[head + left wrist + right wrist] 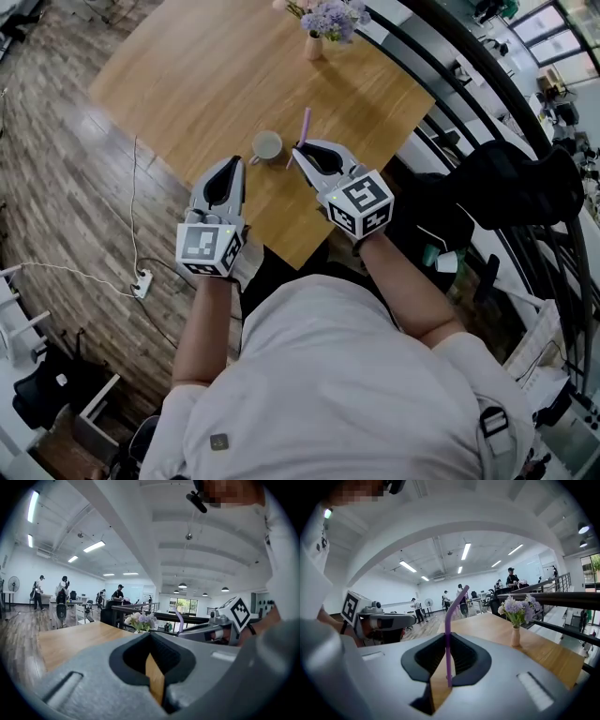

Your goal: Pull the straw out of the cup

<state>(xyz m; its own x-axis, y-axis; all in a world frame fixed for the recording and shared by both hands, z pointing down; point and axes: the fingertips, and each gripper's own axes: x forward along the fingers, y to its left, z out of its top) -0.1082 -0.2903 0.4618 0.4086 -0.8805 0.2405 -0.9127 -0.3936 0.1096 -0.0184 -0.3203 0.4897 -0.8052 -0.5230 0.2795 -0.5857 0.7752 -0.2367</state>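
Head view: right gripper [302,148] grips straw [305,127] beside cup [267,147].

No readable text, brand or number anywhere — only black-and-white square markers on the cubes [208,246].

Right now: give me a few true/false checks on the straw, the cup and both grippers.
1. The right gripper is shut on the purple straw. True.
2. The straw stands in the cup. False: it is out of the cup, and its lower end hangs free below the jaws.
3. The left gripper holds the cup. False: nothing is between its jaws, and the cup stands on the table apart from it.
4. A vase of flowers stands at the far end of the table. True.
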